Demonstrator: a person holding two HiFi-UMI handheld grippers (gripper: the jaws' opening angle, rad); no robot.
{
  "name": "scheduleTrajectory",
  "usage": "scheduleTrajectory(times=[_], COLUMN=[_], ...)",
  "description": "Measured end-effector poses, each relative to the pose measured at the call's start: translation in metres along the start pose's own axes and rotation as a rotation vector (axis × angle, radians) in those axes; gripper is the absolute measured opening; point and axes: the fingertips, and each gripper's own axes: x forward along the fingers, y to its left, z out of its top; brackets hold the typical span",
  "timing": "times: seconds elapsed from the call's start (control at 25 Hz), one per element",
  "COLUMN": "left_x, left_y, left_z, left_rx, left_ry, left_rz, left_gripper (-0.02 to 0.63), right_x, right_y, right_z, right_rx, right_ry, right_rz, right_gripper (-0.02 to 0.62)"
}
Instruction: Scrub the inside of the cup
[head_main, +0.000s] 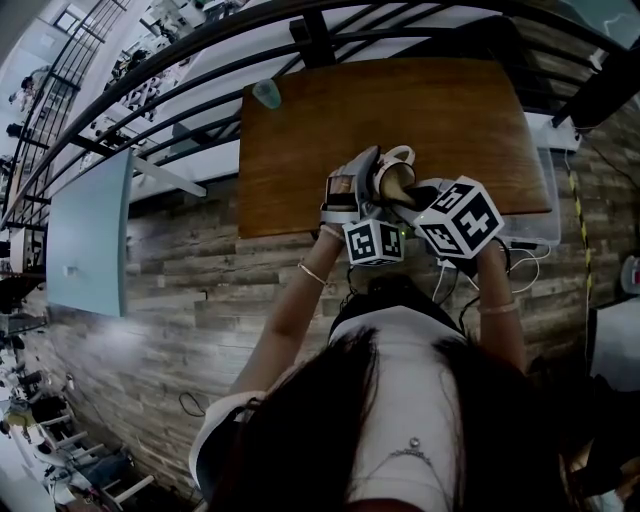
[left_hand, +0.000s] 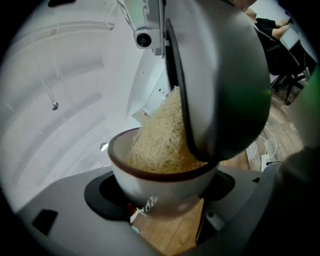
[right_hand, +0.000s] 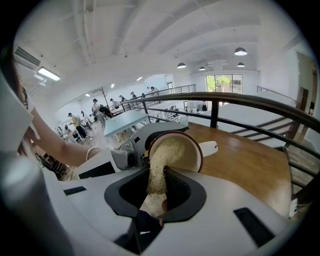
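No legible text

The left cube (head_main: 373, 242) and right cube (head_main: 460, 217) bear only black-and-white square patterns — no letters or digits; a white print low on the cup (left_hand: 150, 184) is too blurred to read.

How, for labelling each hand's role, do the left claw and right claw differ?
The left claw clamps the white cup; the right claw clamps a pale fibrous scrubber. The left claw's cup opens toward the right claw; the right claw's scrubber reaches inside it. Both are shut on something.

The person (head_main: 385, 440) wears a white short-sleeved shirt (head_main: 400, 335) and thin wrist bracelets (head_main: 312, 272).
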Motion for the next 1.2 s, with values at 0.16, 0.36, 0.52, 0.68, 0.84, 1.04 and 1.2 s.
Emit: scheduleTrajectory(times=[0.16,0.36,0.52,0.68,0.84,1.04,1.2], left_x=[-0.002,-0.004,-0.003,-0.003,-0.001,-0.003,-0.002], left_y=[-0.004,-0.002,-0.002,0.000,0.002,0.003,0.004], left_z=[0.003,0.002,0.003,0.003,0.008,0.011,0.011], left_rx=[0.004,-0.001,-0.005,-0.007,-0.011,-0.018,-0.017], left_ry=[-0.010,-0.018,-0.028,-0.036,-0.042,-0.053,-0.056], left_rz=[0.000,0.004,0.005,0.005,0.010,0.011,0.022], left_gripper=[0.410,0.410,0.410,0.410,0.410,0.410,0.410], right_x=[-0.001,0.001,0.001,0.001,-0.003,-0.006,-0.007], right_y=[0.004,0.007,0.007,0.008,0.005,0.004,0.001], right_z=[0.001,0.007,0.012,0.016,0.021,0.027,0.031], right_rx=[0.055,0.138,0.199,0.229,0.284,0.353,0.399], right_ry=[-0.030,-0.083,-0.128,-0.155,-0.200,-0.261,-0.304], right_rz=[0.059,0.132,0.184,0.208,0.248,0.292,0.320], right_gripper=[0.083,0.083,0.081,0.081,0.081,0.081,0.080])
